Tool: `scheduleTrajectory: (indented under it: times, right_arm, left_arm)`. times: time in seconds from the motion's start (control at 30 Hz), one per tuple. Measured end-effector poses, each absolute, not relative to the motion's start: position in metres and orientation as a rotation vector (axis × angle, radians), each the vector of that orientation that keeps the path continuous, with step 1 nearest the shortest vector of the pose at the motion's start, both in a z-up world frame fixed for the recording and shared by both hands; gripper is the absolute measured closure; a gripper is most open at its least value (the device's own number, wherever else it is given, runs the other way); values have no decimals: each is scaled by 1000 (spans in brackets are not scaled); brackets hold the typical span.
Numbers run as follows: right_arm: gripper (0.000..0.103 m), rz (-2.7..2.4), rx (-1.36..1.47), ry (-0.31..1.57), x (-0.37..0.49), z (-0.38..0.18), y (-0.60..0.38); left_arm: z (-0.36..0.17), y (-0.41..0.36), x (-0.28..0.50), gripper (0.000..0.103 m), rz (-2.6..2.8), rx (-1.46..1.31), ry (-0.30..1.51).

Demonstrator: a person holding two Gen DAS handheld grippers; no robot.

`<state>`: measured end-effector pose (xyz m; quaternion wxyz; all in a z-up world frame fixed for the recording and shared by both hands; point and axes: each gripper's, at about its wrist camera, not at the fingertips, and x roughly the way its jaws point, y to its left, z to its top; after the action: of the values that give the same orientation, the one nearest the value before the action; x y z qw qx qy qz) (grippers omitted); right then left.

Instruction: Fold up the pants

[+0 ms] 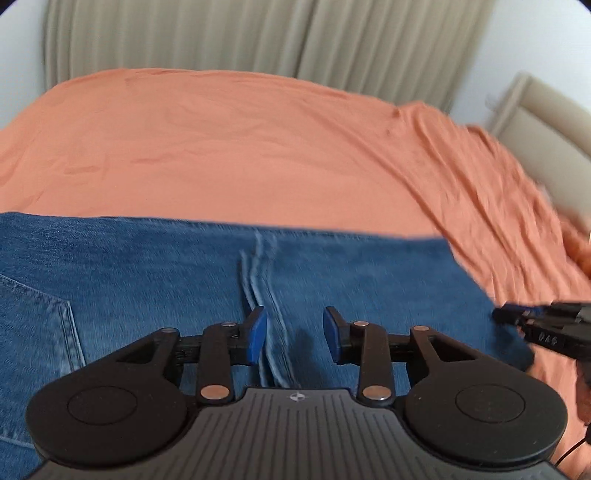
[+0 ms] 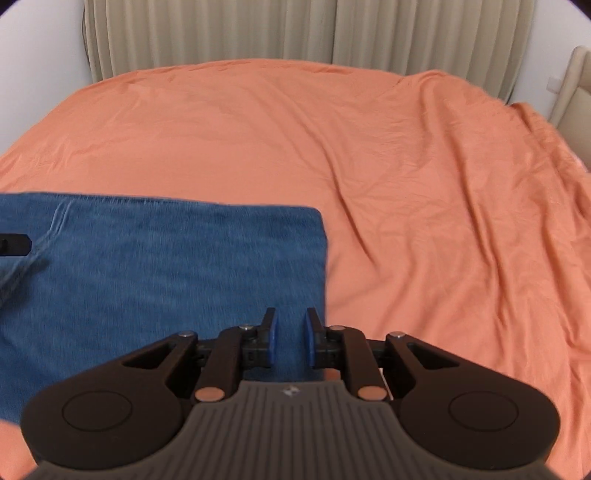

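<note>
Blue denim pants point(image 1: 166, 280) lie folded flat on an orange bedsheet point(image 1: 221, 147). A back pocket shows at the left and a centre seam runs toward me. My left gripper point(image 1: 294, 334) is open and empty, just above the seam. In the right wrist view the pants point(image 2: 166, 280) fill the lower left, with a square corner at their far right. My right gripper point(image 2: 290, 339) is open with a narrow gap, empty, over the pants' right edge. It also shows in the left wrist view point(image 1: 517, 317) at the right edge of the denim. The left gripper's tip point(image 2: 14, 244) shows at the far left.
The orange bedsheet point(image 2: 406, 184) covers the bed and is wrinkled on the right side. Beige curtains point(image 2: 258, 33) hang behind the bed. A beige padded headboard or chair point(image 1: 546, 125) stands at the right. White wall shows at both sides.
</note>
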<state>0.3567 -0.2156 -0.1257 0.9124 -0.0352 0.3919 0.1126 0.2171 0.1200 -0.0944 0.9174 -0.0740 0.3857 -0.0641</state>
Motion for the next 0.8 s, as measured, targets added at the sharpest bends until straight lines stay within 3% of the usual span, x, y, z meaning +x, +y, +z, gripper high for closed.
scheduleTrajectory:
  times: [0.43, 0.8]
  right_arm:
    - [92, 168, -85, 793, 315, -172, -204]
    - [91, 365, -188, 755, 319, -105, -172]
  left_arm:
    - [-125, 123, 214, 63, -65, -154, 995]
    - [-57, 206, 155, 63, -19, -296, 846]
